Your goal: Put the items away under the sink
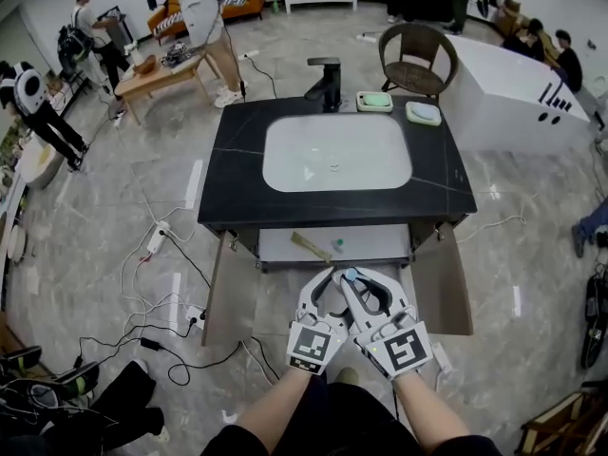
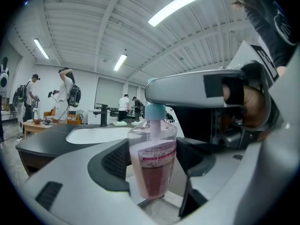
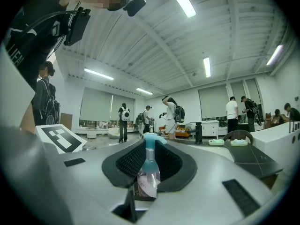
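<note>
One bottle (image 1: 351, 275), clear with a pale blue pump top and pinkish liquid inside, is held upright in the air in front of the open cabinet, low and just short of its shelf (image 1: 285, 247). Two grippers meet on it, side by side and touching at the tips: the left gripper (image 1: 328, 275) and the right gripper (image 1: 366, 278). In the left gripper view the bottle (image 2: 152, 158) fills the gap between the two dark fingers (image 2: 115, 161), which press its body from either side, while one finger of the right gripper crosses above at the level of the pump. In the right gripper view the bottle (image 3: 148, 177) stands between that gripper's two fingers (image 3: 129, 165), drawn narrow around it near their tips. Behind the grippers stands one black tabletop (image 1: 237, 188) with one white basin (image 1: 285, 160) sunk into it and one black faucet (image 1: 326, 82) at the back edge. Two pale green soap dishes (image 1: 374, 102) (image 1: 423, 113) sit to the right of the faucet, close together but apart. Below the tabletop two cabinet doors swing outward, one on the left (image 1: 220, 297) and one on the right (image 1: 446, 288). On the shelf lies one wooden-handled brush (image 1: 311, 246), slanted. One wicker chair (image 1: 416, 57) stands behind the tabletop.
</note>
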Motion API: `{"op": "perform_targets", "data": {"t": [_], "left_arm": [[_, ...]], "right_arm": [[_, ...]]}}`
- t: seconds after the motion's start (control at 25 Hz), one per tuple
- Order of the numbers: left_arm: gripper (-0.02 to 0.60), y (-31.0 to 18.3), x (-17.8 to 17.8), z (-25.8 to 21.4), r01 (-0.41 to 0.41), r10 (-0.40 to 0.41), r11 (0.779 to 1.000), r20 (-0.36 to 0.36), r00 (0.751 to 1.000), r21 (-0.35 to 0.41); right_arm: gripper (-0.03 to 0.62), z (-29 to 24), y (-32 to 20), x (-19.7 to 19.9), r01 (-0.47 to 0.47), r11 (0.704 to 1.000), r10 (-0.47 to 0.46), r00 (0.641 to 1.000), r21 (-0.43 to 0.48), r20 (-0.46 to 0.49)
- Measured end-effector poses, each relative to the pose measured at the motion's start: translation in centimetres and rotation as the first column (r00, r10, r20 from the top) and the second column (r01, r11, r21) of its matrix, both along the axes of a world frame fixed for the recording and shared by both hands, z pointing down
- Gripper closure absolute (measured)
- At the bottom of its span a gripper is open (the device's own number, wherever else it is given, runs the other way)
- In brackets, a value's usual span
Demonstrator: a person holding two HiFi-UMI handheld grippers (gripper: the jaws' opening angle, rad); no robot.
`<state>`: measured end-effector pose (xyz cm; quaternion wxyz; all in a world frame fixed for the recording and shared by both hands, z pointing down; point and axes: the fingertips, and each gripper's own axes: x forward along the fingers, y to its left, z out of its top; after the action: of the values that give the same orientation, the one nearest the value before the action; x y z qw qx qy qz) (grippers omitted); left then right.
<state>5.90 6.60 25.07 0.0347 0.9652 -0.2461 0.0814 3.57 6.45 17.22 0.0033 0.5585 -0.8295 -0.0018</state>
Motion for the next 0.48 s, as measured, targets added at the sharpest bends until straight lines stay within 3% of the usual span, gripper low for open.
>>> {"op": "perform_targets", "data": {"t": [0.48], "left_arm": [[0.273,-0.7,4.6,7.5,-0.112,0.113,0.993,0.007,0.994,-0.030]], "right_arm": [[0.520,7.5,-1.1,4.6,-0.084,0.996,0.085,0.996,-0.025,0.033]]}}
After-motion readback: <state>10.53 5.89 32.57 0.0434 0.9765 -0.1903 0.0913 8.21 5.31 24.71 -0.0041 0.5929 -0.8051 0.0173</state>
